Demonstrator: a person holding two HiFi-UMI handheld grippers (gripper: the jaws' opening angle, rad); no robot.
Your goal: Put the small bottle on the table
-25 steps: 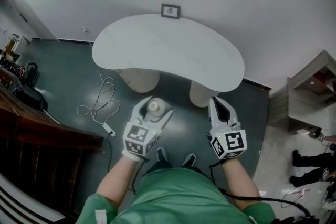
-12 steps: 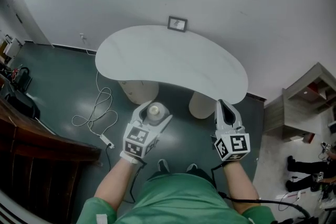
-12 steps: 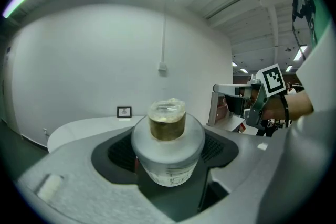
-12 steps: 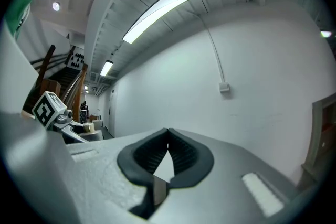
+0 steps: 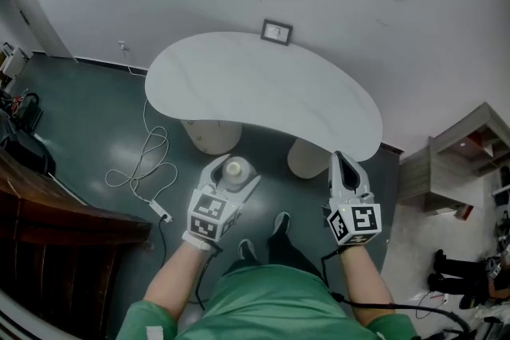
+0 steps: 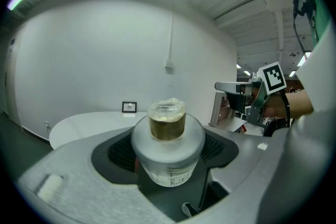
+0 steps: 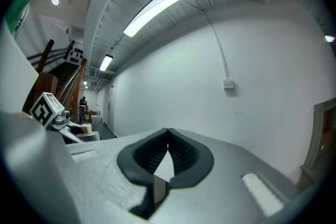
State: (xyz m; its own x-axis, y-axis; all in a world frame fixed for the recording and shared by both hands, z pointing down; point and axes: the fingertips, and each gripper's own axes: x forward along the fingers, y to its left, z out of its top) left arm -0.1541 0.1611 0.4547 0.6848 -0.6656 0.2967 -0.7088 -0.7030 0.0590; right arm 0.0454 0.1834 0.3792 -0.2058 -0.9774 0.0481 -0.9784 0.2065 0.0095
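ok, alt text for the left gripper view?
The left hand-held gripper clamps a small bottle upright between its jaws; the bottle is frosted, with a brownish neck and a clear cap. Beyond it, a white table stands before a white wall.

Nothing really readable here. The small bottle [image 6: 168, 150] has a printed label low on its front, bottom centre of the left gripper view, but it's just faint lines and tiny print I can't make out. The cubes on the left gripper [image 5: 234, 169] and right gripper [image 5: 343, 165] carry black-and-white square patterns, no letters. The little framed sign [image 5: 276, 32] on the wall, upper centre of the head view, is too small to read.
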